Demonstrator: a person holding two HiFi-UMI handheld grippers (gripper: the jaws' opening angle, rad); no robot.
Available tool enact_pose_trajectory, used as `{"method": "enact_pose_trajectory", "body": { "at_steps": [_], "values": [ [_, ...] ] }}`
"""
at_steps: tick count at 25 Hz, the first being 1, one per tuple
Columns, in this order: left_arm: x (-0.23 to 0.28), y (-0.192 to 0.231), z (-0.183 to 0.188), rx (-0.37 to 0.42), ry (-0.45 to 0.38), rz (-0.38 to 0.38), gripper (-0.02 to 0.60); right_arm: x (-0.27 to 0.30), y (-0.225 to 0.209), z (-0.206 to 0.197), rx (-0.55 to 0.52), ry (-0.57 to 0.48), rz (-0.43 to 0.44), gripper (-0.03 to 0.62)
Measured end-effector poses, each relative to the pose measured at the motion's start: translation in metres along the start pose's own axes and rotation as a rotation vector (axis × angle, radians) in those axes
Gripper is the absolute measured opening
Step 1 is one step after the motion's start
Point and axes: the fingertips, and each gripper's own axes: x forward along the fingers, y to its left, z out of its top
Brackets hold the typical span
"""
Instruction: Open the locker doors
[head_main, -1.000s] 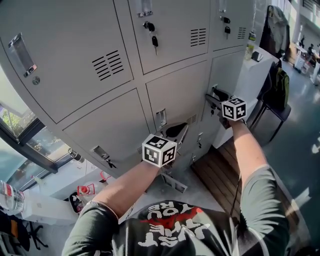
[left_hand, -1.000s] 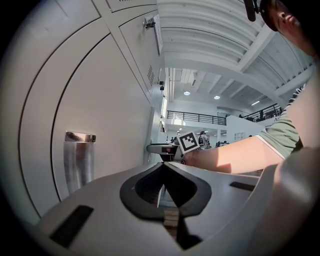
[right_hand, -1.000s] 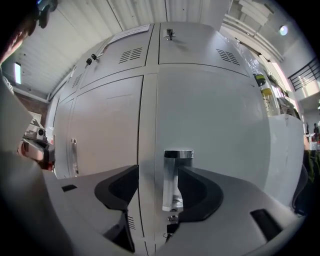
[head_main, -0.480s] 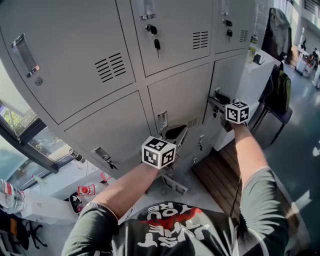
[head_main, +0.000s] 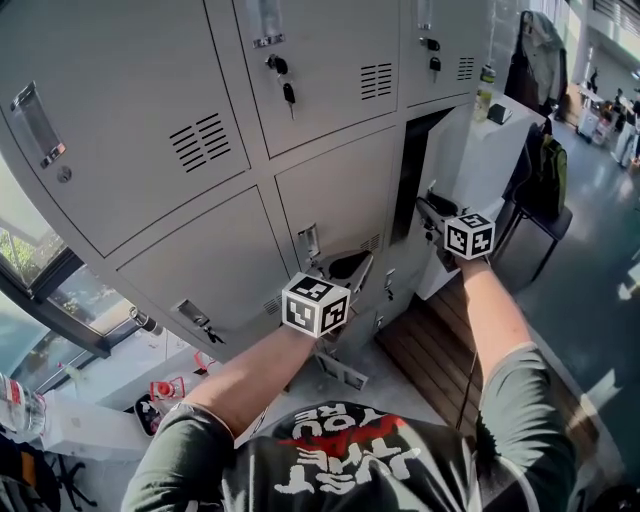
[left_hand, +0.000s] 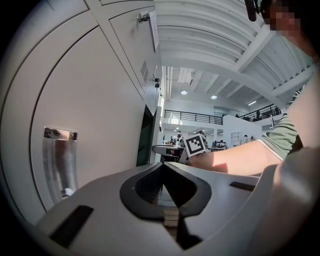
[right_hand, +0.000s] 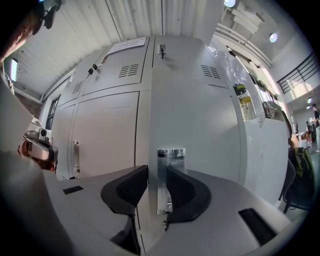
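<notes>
The grey lower right locker door (head_main: 470, 150) stands ajar, with a dark gap (head_main: 408, 175) along its left edge. My right gripper (head_main: 430, 208) is at that edge. In the right gripper view its jaws (right_hand: 157, 170) have just been closing and now clamp the door's edge and its chrome handle (right_hand: 169, 175) between the pads. My left gripper (head_main: 350, 266) hangs in front of the shut lower middle door (head_main: 330, 195), just right of that door's handle (head_main: 309, 240). Its jaws (left_hand: 162, 165) are shut with nothing between them.
Shut upper lockers carry keys (head_main: 288, 92) in their locks. A chair with a dark bag (head_main: 545, 175) stands right of the lockers, with a bottle (head_main: 484, 90) above the open door. A wooden floor panel (head_main: 430, 350) lies below my right arm. A window (head_main: 40, 290) is at the left.
The lower right door has swung out from flush, and a dark gap now shows beside it. My right gripper came back with the door. The left gripper has stayed in place.
</notes>
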Motion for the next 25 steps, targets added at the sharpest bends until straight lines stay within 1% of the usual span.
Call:
{"method": "enact_pose_trajectory", "body": {
  "at_steps": [5, 10, 18, 25],
  "values": [
    [0.01, -0.013, -0.002, -0.001, 0.005, -0.027, 0.006, -0.019, -0.005, -0.002, 0.016, 0.002, 0.009, 0.138],
    [0.02, -0.024, -0.002, -0.007, 0.006, -0.047, 0.006, -0.04, -0.014, -0.004, 0.019, 0.003, 0.0, 0.146],
    [0.036, -0.041, -0.002, -0.015, -0.001, -0.08, 0.006, -0.071, -0.031, -0.007, 0.025, -0.004, -0.031, 0.153],
    [0.046, -0.052, -0.003, -0.017, -0.001, -0.094, 0.006, -0.098, -0.047, -0.009, 0.028, -0.015, -0.073, 0.153]
  ]
}}
